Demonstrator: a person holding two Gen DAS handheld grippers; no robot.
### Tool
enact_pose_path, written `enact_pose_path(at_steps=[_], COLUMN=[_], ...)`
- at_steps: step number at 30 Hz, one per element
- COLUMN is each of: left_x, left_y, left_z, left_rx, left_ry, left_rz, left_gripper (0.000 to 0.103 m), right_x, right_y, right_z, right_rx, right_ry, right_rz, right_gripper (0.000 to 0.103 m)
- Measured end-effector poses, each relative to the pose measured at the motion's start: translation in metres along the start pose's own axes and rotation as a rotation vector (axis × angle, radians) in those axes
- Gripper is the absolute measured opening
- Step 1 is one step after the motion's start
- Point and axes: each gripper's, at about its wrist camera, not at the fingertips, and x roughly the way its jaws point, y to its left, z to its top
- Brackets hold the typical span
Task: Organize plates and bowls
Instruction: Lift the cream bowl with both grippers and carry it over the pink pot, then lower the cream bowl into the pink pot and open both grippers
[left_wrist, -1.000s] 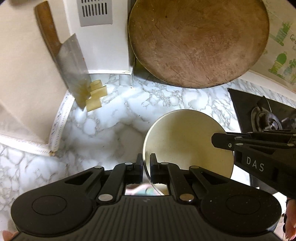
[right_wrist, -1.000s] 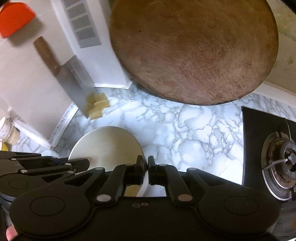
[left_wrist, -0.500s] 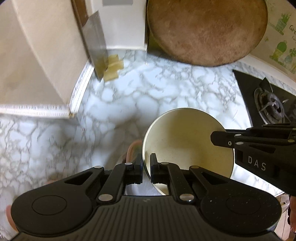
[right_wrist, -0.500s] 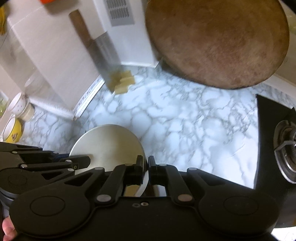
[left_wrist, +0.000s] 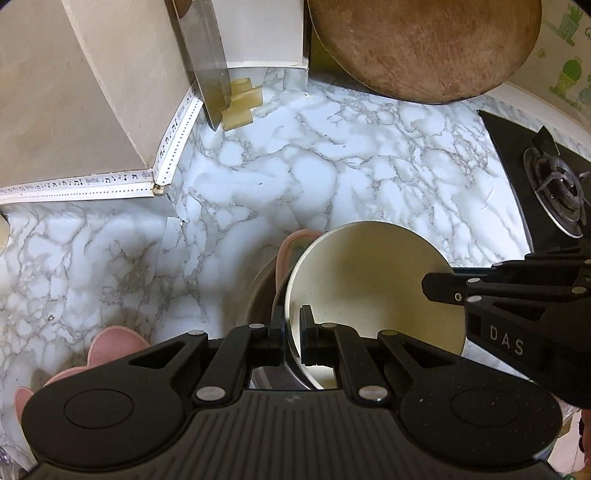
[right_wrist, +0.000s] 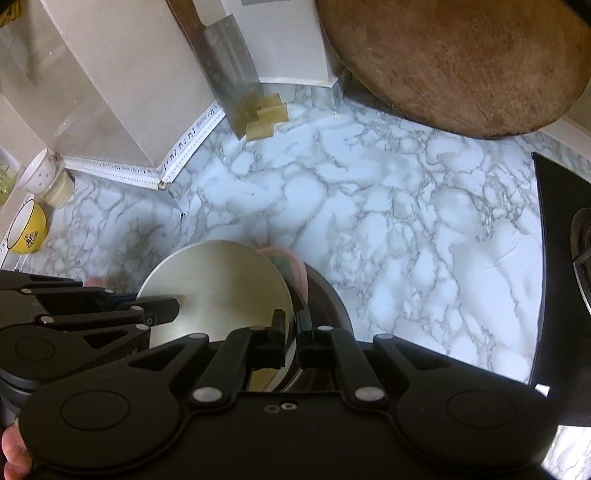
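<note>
Your left gripper (left_wrist: 292, 334) and right gripper (right_wrist: 291, 338): jaws of each pinching opposite rims of cream bowl (left_wrist: 373, 291). Bowl hangs directly above brown bowl (right_wrist: 325, 295) on tabletop (left_wrist: 332, 184); keep rim level, lower straight in.

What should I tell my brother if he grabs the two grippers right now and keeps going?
Left gripper: shut on the cream bowl's rim.
Right gripper: shut on the opposite rim of the same bowl.
The cream bowl hangs tilted just above a dark bowl that has a pink dish inside, on the marble counter.
A pink plate lies to the left; a yellow bowl sits far left.
Done: cream bowl lifted and brought over the stack.
Left: lower it in, open both grippers, then sort the rest.
</note>
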Motion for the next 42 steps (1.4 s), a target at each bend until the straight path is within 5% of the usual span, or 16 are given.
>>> enact_pose_path(at_steps=[18, 42], left_x=[0.016, 0.015], left_y=[-0.008, 0.009], left_z=[-0.002, -0.004], left_rx=[0.052, 0.008], left_ry=[0.013, 0.018], left_rz=[0.024, -0.086], left_gripper=[0.006, 0.013], right_x=[0.014, 0.01], right_y=[0.001, 0.004], right_z=[-0.005, -0.001], right_rx=[-0.016, -0.033], right_ry=[0.027, 0.015], right_rz=[-0.028, 0.019], right_gripper=[0.007, 0.033])
